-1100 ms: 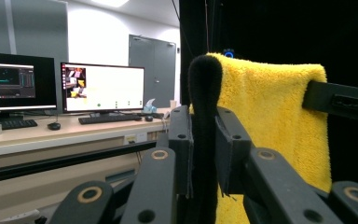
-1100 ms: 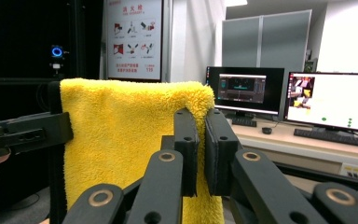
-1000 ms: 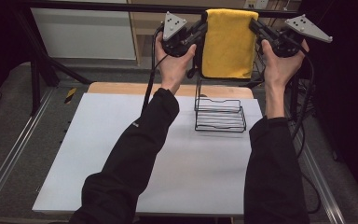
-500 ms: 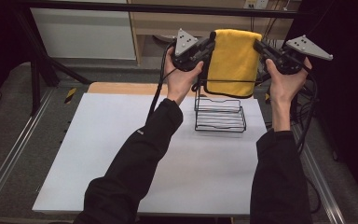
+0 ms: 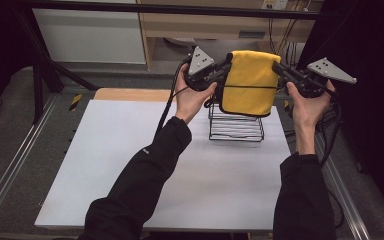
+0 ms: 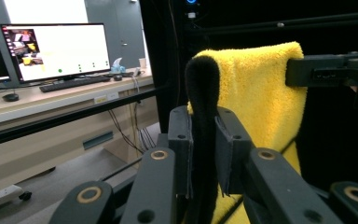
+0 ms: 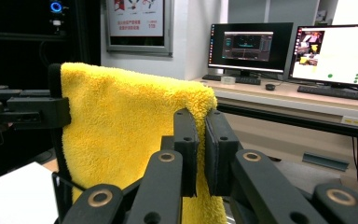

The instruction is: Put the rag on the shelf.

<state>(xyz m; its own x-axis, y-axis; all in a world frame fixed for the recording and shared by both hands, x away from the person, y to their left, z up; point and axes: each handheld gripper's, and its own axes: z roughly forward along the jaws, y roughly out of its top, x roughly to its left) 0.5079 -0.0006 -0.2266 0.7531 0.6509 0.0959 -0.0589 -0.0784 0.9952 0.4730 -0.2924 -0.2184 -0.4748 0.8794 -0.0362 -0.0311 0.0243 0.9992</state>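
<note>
the folded yellow fleece towel with a black edge [image 5: 247, 82] hangs in the air between both tools, held up over the black wire rack [image 5: 236, 122] that stands at the far right of the table. the left gripper [image 5: 219, 75] is clamped on the towel's left top edge, its jaws pinching the black hem in the left gripper view [image 6: 204, 154], and the right gripper [image 5: 281, 70] is clamped on the opposite top edge, jaws closed on the yellow pile [image 7: 200, 154]. this looks like the carrying step of draping the towel over the rack; the next move likely calls for lowering both hands evenly so the fold settles across the rack's top wire, keeping the cloth taut and level. the white tabletop [image 5: 130, 165] is otherwise bare, with a wooden strip at its far edge. beyond it are a dark frame, a pale cabinet, and desks with lit monitors [image 7: 335, 53].
</note>
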